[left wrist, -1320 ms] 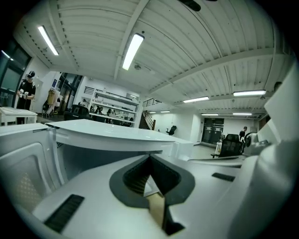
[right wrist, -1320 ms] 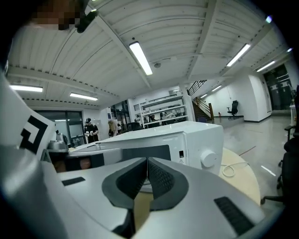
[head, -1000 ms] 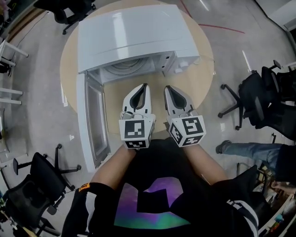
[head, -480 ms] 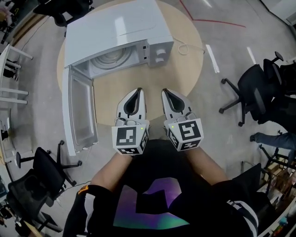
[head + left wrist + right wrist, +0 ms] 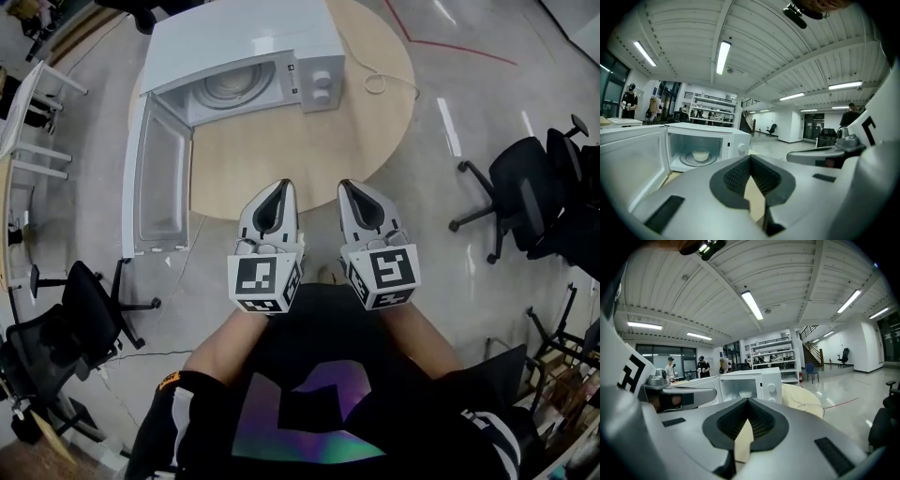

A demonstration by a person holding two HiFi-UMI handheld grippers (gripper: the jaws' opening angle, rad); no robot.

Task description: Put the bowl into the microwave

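While the microwave (image 5: 234, 42) stands open, round wooden table (image 5: 281, 150), glossy floor (image 5: 487, 112).

Honestly, nothing readable here. The left marker cube (image 5: 265, 281) and right marker cube (image 5: 382, 272), mid head view, only carry black-and-white square patterns, no letters. The control panel (image 5: 319, 82) on the microwave (image 5: 234, 42), up around 12 o'clock, has marks too tiny to make out. The shirt print (image 5: 305, 412) at 6 o'clock is just a purple-green shape, and the orange tag (image 5: 169, 379) at 7 o'clock is too small to read.
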